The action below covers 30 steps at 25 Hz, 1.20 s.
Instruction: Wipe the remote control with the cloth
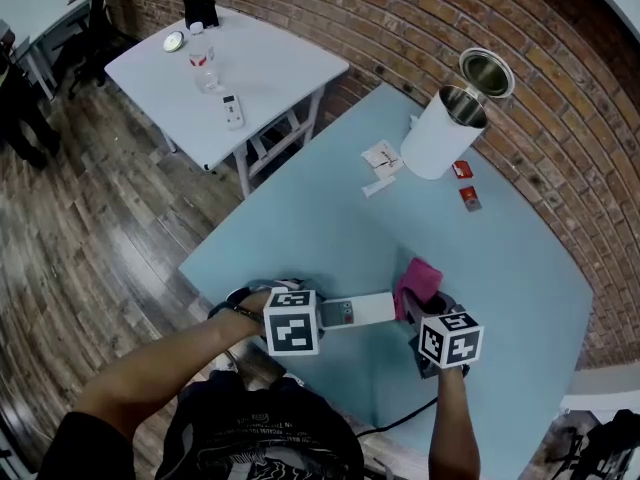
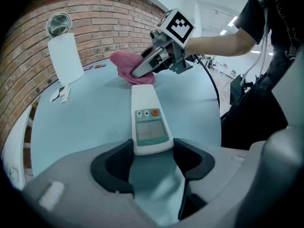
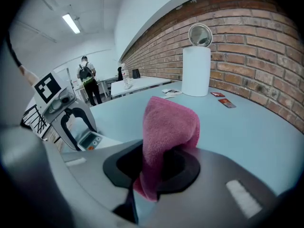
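Observation:
My left gripper [image 1: 322, 316] is shut on the near end of a white remote control [image 1: 358, 310], which it holds just above the light blue table [image 1: 330, 218]. In the left gripper view the remote [image 2: 149, 120] points away from the jaws, its screen and buttons facing up. Its far end meets a pink cloth [image 2: 128, 66]. My right gripper [image 1: 422, 310] is shut on that cloth [image 1: 418, 279], which bunches up out of the jaws [image 3: 168, 127]. The right gripper view shows the left gripper [image 3: 71, 120] at the left, with the remote [image 3: 90, 139] in it.
A white cylindrical bin [image 1: 442, 130] with its lid up stands at the table's far side by the brick wall. Near it lie paper scraps [image 1: 382, 160] and two small red items [image 1: 465, 183]. A second white table [image 1: 265, 63] carries a bottle. A person [image 3: 87, 77] stands far off.

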Each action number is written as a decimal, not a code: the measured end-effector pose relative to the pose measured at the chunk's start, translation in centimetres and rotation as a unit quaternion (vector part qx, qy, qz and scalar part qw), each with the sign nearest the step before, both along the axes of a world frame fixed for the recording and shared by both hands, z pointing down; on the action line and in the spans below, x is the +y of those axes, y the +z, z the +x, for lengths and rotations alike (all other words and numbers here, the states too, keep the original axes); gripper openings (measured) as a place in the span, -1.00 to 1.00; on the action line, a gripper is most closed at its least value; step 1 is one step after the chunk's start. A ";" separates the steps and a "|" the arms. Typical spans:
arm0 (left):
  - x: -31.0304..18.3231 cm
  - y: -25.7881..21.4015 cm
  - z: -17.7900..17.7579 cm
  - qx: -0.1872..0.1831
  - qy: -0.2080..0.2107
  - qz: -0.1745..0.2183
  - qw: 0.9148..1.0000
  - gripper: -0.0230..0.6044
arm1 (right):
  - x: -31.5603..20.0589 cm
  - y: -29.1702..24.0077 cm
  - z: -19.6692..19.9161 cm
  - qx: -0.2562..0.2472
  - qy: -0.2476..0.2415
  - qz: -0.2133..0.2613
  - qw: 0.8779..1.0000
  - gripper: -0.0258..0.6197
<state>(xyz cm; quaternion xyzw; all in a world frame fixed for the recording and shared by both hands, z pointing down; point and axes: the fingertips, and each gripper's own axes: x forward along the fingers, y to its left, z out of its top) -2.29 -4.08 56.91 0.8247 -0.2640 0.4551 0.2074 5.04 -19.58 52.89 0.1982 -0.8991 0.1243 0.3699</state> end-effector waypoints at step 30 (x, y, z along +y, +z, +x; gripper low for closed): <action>-0.1 0.1 0.1 0.002 0.009 -0.003 1.000 -0.11 | 0.0 0.4 -7.5 -0.010 -0.053 -0.008 0.999 -0.70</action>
